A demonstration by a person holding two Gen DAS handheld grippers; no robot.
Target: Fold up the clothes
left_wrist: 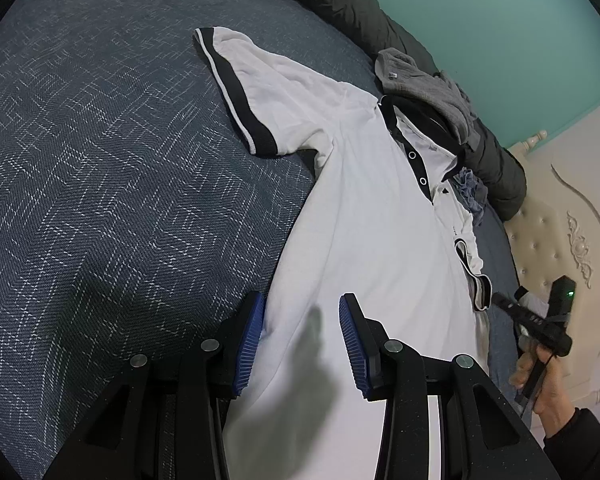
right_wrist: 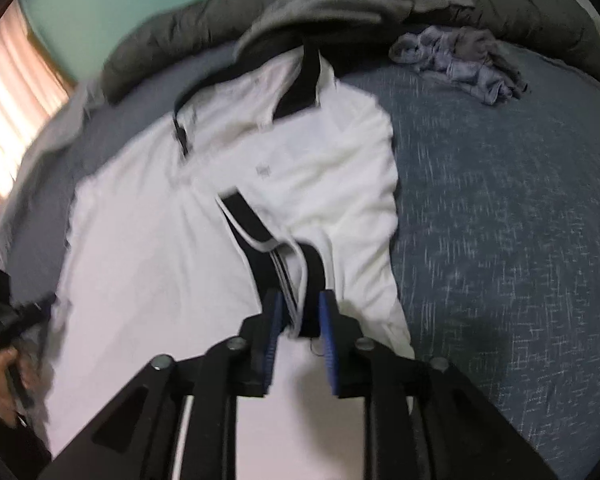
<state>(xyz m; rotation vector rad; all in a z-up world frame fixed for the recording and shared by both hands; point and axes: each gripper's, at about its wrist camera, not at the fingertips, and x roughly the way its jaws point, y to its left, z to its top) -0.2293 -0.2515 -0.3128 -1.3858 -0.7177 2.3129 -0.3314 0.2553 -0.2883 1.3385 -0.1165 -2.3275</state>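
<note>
A white polo shirt (left_wrist: 364, 216) with black trim lies face up on the blue-grey bedspread (left_wrist: 100, 184). Its one sleeve (left_wrist: 236, 80) is spread out flat. My left gripper (left_wrist: 302, 320) hovers open over the shirt's lower side edge, and the cloth lies flat under the blue pads. In the right wrist view my right gripper (right_wrist: 300, 320) is shut on the other sleeve's black-striped cuff (right_wrist: 300, 272), drawn in over the shirt's body (right_wrist: 148, 248). The left wrist view shows the right gripper (left_wrist: 500, 300) at the cuff, with a hand (left_wrist: 540, 376) holding it.
A grey garment (left_wrist: 424, 80) lies by the collar against a dark rolled quilt (left_wrist: 340, 4). A crumpled bluish garment (right_wrist: 460, 64) sits on the bed to the right. A cream headboard (left_wrist: 560, 240) and a teal wall (left_wrist: 500, 20) bound the bed. A curtained window (right_wrist: 4, 112) is at left.
</note>
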